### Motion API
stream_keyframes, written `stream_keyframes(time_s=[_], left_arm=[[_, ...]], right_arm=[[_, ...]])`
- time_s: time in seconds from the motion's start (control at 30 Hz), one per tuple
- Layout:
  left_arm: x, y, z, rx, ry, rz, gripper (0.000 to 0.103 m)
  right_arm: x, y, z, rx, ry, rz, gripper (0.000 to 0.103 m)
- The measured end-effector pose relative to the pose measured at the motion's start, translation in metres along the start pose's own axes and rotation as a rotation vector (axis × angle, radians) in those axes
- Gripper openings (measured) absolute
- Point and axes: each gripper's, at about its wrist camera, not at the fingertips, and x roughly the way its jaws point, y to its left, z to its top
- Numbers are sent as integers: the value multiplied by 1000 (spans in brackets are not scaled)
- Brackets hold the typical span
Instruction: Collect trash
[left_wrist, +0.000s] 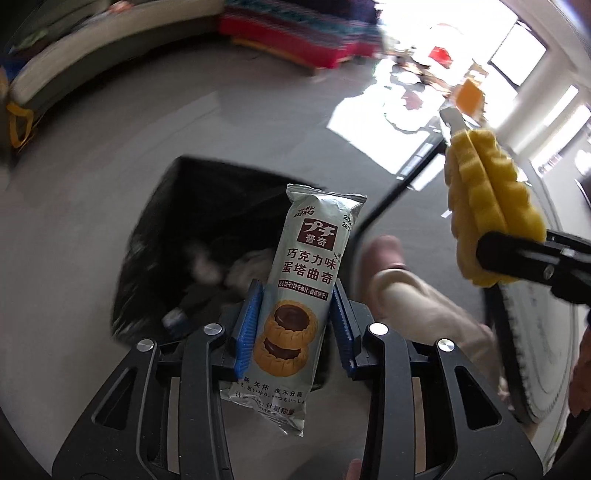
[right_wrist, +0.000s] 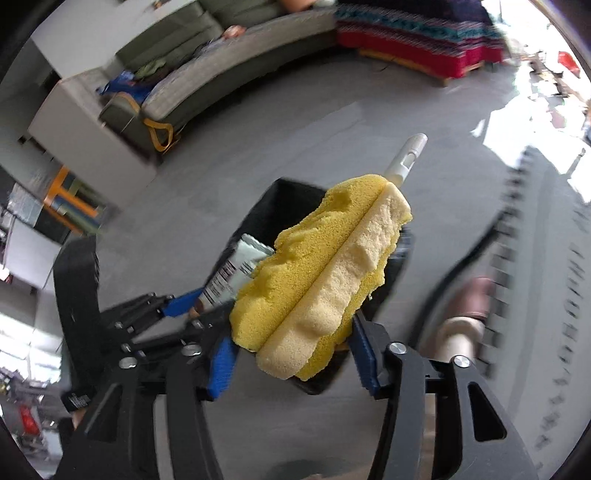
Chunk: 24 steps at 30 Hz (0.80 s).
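Sponge (right_wrist: 321, 273) hides most of bin (right_wrist: 280, 195) (blurred).

The black-lined bin (left_wrist: 177, 236) stood open-mouthed on the grey floor (left_wrist: 92, 184) directly under both grippers, with only loose rubbish low inside it and nothing across the opening. To its right a dark table edge (left_wrist: 402, 177) ran diagonally, and the person's shoe (left_wrist: 384, 254) and trouser leg stood just beside the bin, closing that side. Left of the bin and beyond it the floor lay bare as far as the sofa (right_wrist: 221, 74) and the striped cover (right_wrist: 413, 40), well apart from it.
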Motion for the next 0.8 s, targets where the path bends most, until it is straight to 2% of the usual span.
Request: stream_keyframes(time_s=[0.03, 0.07, 0.17, 0.37, 0.67, 0.8], left_arm=[[0, 7, -2, -16, 6, 24, 62], [-2, 16, -3, -45, -7, 70, 98], [-13, 29, -3, -83, -59, 123, 97], [-19, 37, -1, -121, -64, 110, 97], [-14, 23, 7, -76, -61, 97, 97], [-16, 2, 10, -19, -71, 73, 97]], right_arm=[[8, 5, 7, 17, 8, -15, 76], [11, 8, 9, 25, 9, -17, 77], [15, 12, 12, 32, 9, -4, 77], [11, 8, 10, 47, -5, -2, 77], [-13, -11, 1, 96, -53, 38, 77], [-30, -23, -8, 124, -84, 54, 77]])
